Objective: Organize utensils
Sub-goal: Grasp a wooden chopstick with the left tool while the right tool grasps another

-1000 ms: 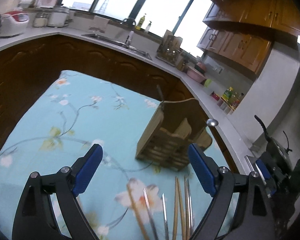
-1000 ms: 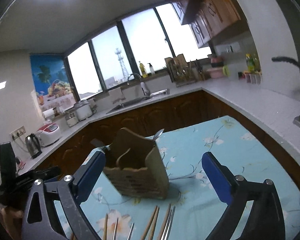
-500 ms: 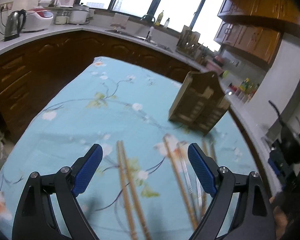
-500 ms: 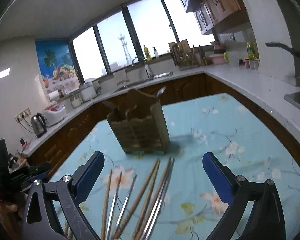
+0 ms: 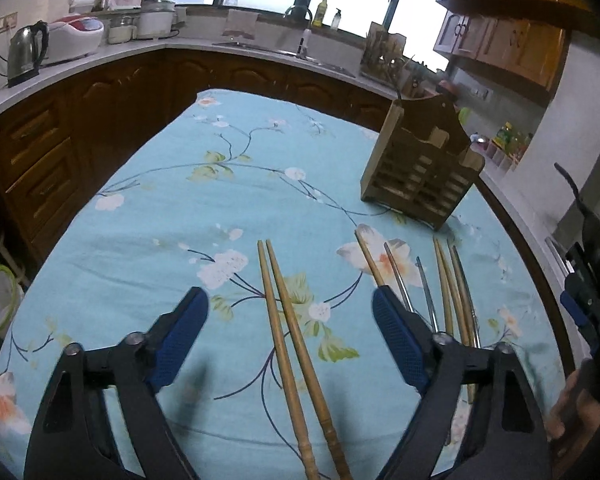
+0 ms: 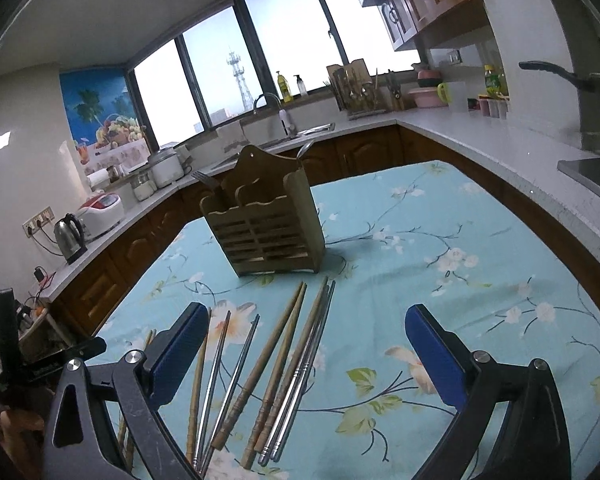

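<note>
A wooden utensil holder (image 5: pixel 420 176) (image 6: pixel 266 228) stands upright on the flowered blue tablecloth, with a fork and a spoon in its back slots. Two wooden chopsticks (image 5: pixel 288 340) lie side by side between the fingers of my left gripper (image 5: pixel 288 312), whose jaws are closing and do not touch them. Further right lie several wooden and metal chopsticks (image 5: pixel 440 292) (image 6: pixel 276 364). My right gripper (image 6: pixel 306 344) hovers open over that group, with most of the sticks between its fingers and none gripped.
The table (image 5: pixel 172 208) is ringed by dark wood cabinets and a pale counter with a kettle (image 5: pixel 24 54), a rice cooker (image 5: pixel 76 38), a sink (image 6: pixel 284 136) and a dish rack (image 6: pixel 356 92). A pan handle (image 6: pixel 556 74) juts in at the right.
Both grippers have come down and closer to the table. The holder has receded in both views and the chopsticks now fill the foreground. The left jaws have narrowed slightly.
</note>
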Action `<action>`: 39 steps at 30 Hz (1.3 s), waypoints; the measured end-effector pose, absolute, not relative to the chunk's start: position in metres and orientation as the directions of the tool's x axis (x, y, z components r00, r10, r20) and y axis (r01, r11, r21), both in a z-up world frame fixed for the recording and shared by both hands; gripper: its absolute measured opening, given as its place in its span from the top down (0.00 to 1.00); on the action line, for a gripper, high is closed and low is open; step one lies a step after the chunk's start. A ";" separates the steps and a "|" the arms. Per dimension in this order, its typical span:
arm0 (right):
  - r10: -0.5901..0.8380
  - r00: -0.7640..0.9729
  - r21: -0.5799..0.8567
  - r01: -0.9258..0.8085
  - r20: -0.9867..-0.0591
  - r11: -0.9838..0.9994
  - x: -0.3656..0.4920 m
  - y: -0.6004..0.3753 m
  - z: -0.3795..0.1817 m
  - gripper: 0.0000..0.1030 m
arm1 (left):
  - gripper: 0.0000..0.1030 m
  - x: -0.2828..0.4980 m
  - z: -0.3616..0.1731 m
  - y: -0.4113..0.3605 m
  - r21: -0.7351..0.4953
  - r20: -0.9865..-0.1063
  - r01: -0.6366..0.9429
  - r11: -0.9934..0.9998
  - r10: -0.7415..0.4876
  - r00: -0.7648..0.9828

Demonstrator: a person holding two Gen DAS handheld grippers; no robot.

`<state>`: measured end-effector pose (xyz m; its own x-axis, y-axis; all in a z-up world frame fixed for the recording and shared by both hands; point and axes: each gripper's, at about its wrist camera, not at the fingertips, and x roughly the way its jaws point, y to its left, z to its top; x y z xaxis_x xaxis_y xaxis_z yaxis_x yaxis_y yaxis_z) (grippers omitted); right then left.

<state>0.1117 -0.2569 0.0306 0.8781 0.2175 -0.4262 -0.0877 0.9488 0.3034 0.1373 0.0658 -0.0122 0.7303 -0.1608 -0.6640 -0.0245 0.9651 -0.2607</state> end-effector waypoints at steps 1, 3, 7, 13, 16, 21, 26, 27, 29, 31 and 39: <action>0.221 0.875 0.305 -0.089 -0.431 0.948 0.113 -0.256 0.030 0.03 | 0.22 0.139 -0.013 0.067 -0.270 -0.667 -0.025 0.963 -0.169 0.725; 0.225 0.870 0.302 -0.092 -0.439 0.949 0.115 -0.254 0.028 0.03 | 0.23 0.141 -0.016 0.070 -0.280 -0.675 -0.032 0.959 -0.173 0.717; 0.245 0.858 0.305 -0.109 -0.452 0.946 0.122 -0.248 0.026 0.04 | 0.25 0.144 -0.019 0.072 -0.268 -0.686 -0.037 0.963 -0.164 0.709; 0.287 0.835 0.310 -0.149 -0.470 0.939 0.137 -0.233 0.026 0.12 | 0.31 0.152 -0.024 0.076 -0.269 -0.708 -0.045 0.962 -0.166 0.686; 0.320 0.814 0.318 -0.177 -0.484 0.931 0.147 -0.223 0.025 0.24 | 0.34 0.156 -0.026 0.078 -0.280 -0.718 -0.050 0.959 -0.175 0.674; 0.346 0.771 0.322 -0.193 -0.535 0.927 0.166 -0.206 0.015 0.44 | 0.38 0.165 -0.021 0.068 -0.270 -0.720 -0.012 0.963 -0.194 0.666; 0.372 0.688 0.335 -0.195 -0.623 0.922 0.193 -0.196 -0.007 0.72 | 0.57 0.177 -0.029 0.059 -0.234 -0.752 0.001 0.972 -0.182 0.633; 0.379 0.674 0.342 -0.195 -0.635 0.919 0.198 -0.195 -0.011 0.76 | 0.61 0.179 -0.033 0.060 -0.230 -0.761 -0.006 0.973 -0.176 0.624; 0.387 0.651 0.352 -0.192 -0.653 0.916 0.206 -0.193 -0.017 0.78 | 0.65 0.182 -0.040 0.065 -0.239 -0.777 -0.019 0.971 -0.179 0.604; 0.395 0.626 0.357 -0.192 -0.673 0.914 0.212 -0.190 -0.023 0.79 | 0.66 0.183 -0.045 0.069 -0.235 -0.788 -0.024 0.972 -0.176 0.589; 0.357 0.573 0.332 -0.154 -0.737 0.931 0.235 -0.189 -0.041 0.91 | 0.78 0.192 -0.057 0.074 -0.226 -0.800 -0.019 0.974 -0.175 0.574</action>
<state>0.2347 -0.1890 -0.0413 0.5733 0.3575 -0.7373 -0.1537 0.9308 0.3317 0.1917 0.0741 -0.0572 0.5740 -0.1746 -0.8000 -0.0191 0.9739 -0.2263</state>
